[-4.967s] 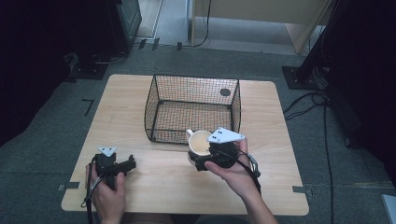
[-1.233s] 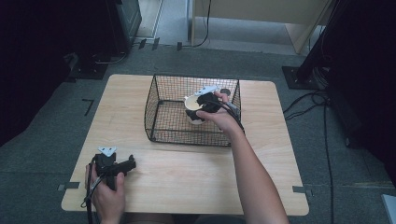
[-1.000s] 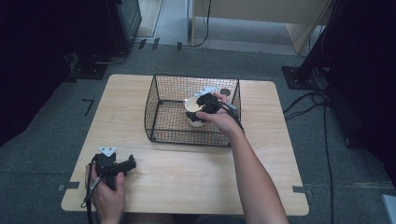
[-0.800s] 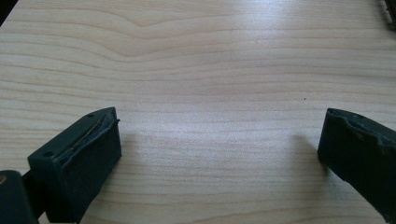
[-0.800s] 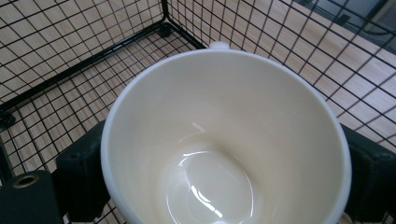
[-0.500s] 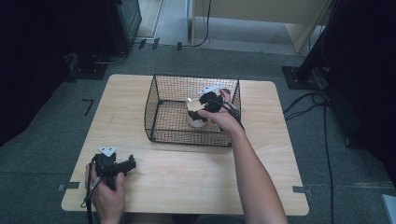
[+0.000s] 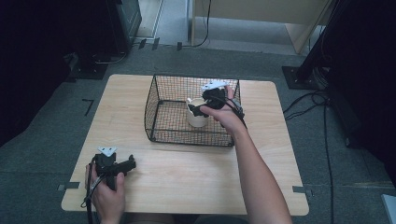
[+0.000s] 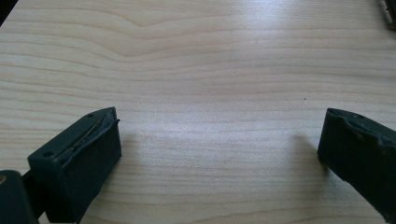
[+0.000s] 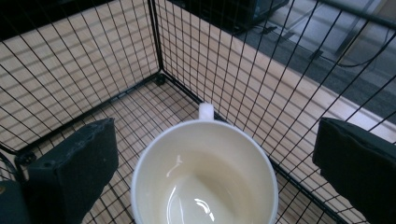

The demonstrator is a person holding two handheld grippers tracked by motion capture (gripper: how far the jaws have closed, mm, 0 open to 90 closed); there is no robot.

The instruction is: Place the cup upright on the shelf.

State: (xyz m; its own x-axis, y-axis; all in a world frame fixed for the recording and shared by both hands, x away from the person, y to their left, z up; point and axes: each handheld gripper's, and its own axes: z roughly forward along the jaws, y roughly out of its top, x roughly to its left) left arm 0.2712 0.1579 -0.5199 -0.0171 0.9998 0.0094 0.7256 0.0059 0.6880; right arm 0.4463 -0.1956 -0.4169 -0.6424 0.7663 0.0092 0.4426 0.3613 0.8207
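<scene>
The wooden table (image 7: 280, 163) carries a black wire basket (image 7: 161, 112) towards twelve o'clock. A cream mug (image 7: 197, 117) stands upright on the basket floor, handle away from the right gripper (image 7: 205, 105), whose jaws are spread wide on either side of the rim, gripping nothing. The release looks done; I'd lift straight up so neither jaw clips the rim or the wires. At seven o'clock the left gripper (image 7: 127, 164) rests, jaws apart over bare wood.
</scene>
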